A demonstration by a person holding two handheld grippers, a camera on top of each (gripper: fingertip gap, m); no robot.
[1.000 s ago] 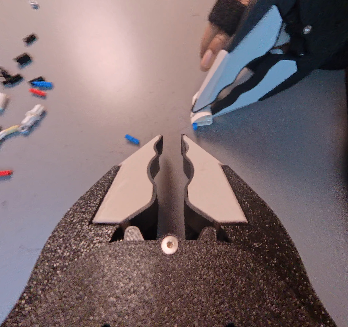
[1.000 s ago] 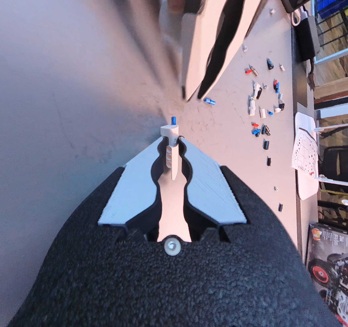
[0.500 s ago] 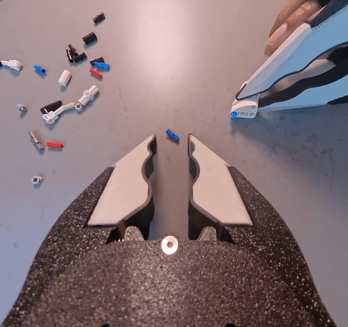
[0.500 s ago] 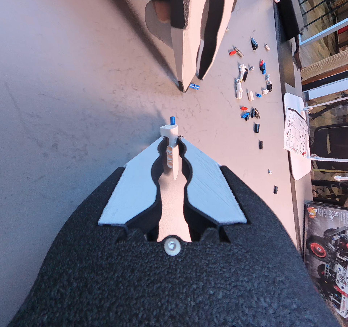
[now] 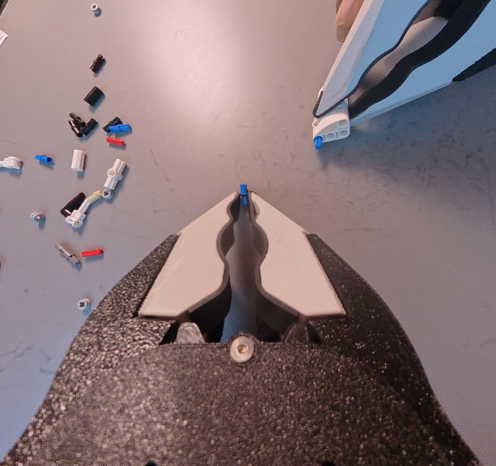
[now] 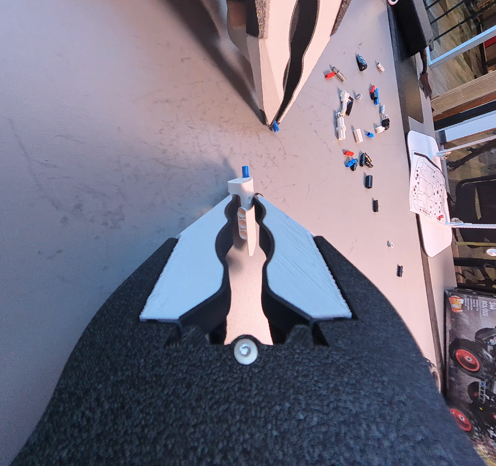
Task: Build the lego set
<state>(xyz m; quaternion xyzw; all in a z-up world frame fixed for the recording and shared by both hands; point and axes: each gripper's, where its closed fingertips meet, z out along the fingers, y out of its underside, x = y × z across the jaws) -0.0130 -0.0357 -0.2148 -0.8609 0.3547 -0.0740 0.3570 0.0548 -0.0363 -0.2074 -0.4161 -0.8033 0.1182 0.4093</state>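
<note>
Grey tabletop (image 5: 241, 82), scuffed, filled both views. Left gripper (image 5: 243, 195) was clenched on a blue pin (image 5: 243, 190) at its tips, the pin poking out toward 12 o'clock, low over the table. Right gripper (image 6: 243, 196) grasped a white beam (image 6: 243, 206) on edge, with a second pin (image 6: 245, 171) stuck in the beam's far end. In the left wrist view that beam (image 5: 332, 128) sat at 2 o'clock from the left tips, well apart. Loose parts (image 5: 80, 158), black, white, red and blue, lay scattered at 9 to 10 o'clock. In the right wrist view a printed sheet (image 6: 426, 184) lay at 3 o'clock by the table edge, and a box (image 6: 472, 351) at 4 o'clock.
</note>
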